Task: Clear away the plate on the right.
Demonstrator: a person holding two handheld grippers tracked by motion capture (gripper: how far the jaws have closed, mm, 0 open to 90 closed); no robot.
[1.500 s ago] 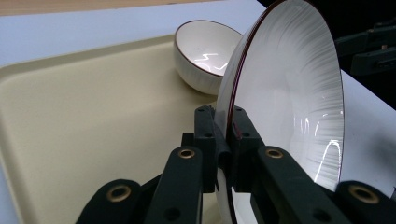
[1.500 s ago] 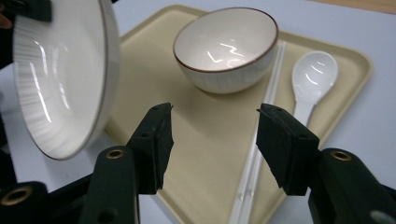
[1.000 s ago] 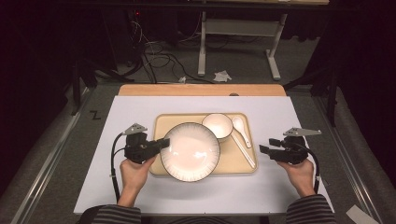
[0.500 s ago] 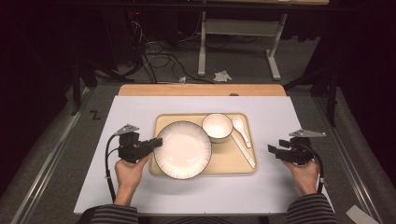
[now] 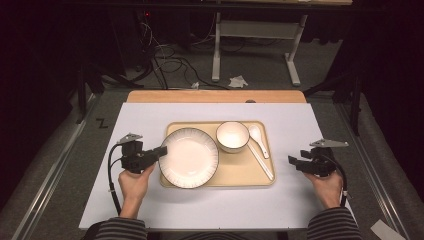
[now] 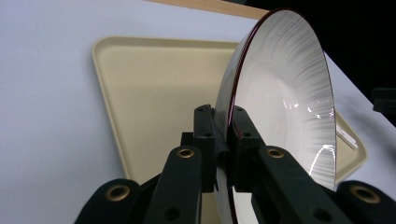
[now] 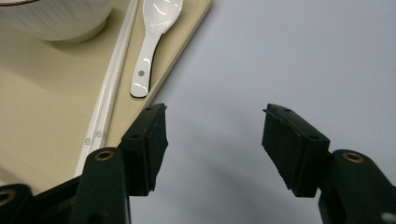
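Note:
A large white ribbed plate (image 5: 189, 157) with a dark rim hangs over the left end of the tan tray (image 5: 240, 172) and juts past its left edge. My left gripper (image 5: 161, 151) is shut on the plate's left rim. In the left gripper view the two jaws (image 6: 223, 123) pinch the rim of the plate (image 6: 285, 93) above the tray (image 6: 154, 93). My right gripper (image 5: 292, 161) is open to the right of the tray, over the white tabletop. In the right gripper view nothing sits between the spread jaws (image 7: 212, 135).
On the tray a white bowl (image 5: 232, 136) stands at the back, with a white spoon (image 5: 257, 137) and white chopsticks (image 5: 262, 161) along the right side. The spoon (image 7: 152, 42) and chopsticks (image 7: 109, 102) lie just left of my right gripper. White mat (image 5: 300, 125) surrounds the tray.
The left gripper has carried the plate leftward, from the tray's middle to beyond its left edge. The right gripper has drifted slightly right and lower, still open.

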